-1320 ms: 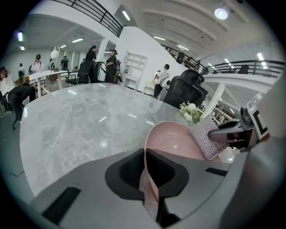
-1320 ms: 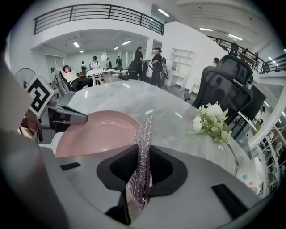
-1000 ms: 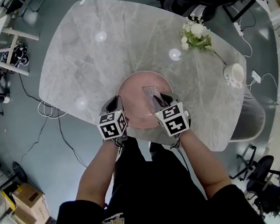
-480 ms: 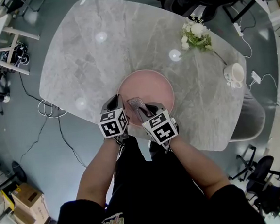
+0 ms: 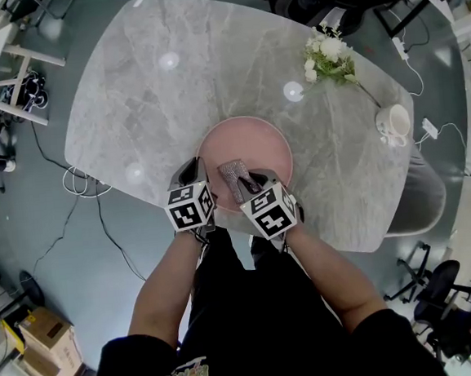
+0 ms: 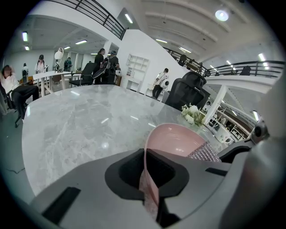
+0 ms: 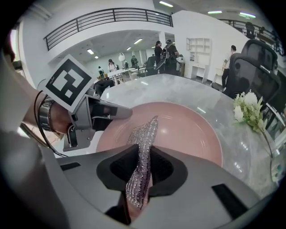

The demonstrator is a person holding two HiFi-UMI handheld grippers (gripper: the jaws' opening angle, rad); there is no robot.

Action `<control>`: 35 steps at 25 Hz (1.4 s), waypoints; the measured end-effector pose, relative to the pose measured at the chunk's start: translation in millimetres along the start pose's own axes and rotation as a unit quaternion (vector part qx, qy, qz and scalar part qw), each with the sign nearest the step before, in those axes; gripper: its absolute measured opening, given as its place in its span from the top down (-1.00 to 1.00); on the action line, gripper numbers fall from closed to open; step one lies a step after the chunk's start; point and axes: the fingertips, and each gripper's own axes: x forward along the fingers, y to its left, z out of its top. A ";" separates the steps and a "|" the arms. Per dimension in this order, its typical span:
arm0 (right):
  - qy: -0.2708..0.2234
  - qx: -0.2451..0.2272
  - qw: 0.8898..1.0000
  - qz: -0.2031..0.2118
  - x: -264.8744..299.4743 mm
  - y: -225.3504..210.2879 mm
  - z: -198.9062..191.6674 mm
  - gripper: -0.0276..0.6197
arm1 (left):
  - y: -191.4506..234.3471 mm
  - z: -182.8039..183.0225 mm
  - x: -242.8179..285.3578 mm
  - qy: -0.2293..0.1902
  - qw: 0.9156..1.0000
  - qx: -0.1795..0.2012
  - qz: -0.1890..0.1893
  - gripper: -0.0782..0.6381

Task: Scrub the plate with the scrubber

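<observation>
Scrubbing under way: left gripper (image 5: 191,177) pinches the near rim of the pink plate (image 5: 258,143) on the table (image 5: 144,84), right gripper (image 5: 251,182) clamps the scrubber (image 5: 233,173), apparently touching the plate; next, sweep across with the rim held firm.

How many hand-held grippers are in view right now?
2. The left hand-held gripper is shut on the near rim of the pink plate; the right hand-held gripper, beside it, is shut on the silver scrubber over the plate. None appears hidden.

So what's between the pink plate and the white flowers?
Between the plate and flowers is just bare marble table with a bright light reflection, seen in the head view.
</observation>
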 end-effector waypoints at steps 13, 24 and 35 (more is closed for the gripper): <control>0.017 -0.038 0.998 -0.041 -14.1 -30.3 -19.2 0.67 | -0.9 -0.7 0.1 -0.002 1.000 0.004 -0.001 0.71; 0.019 -0.044 0.995 -0.086 -29.7 -68.3 -28.9 0.67 | -1.1 -0.7 -0.1 -0.002 1.000 0.005 -0.001 0.71; 0.013 -0.041 0.991 -0.128 -42.7 -106.6 -28.5 0.67 | -2.0 0.6 1.5 0.000 1.000 0.007 -0.001 0.71</control>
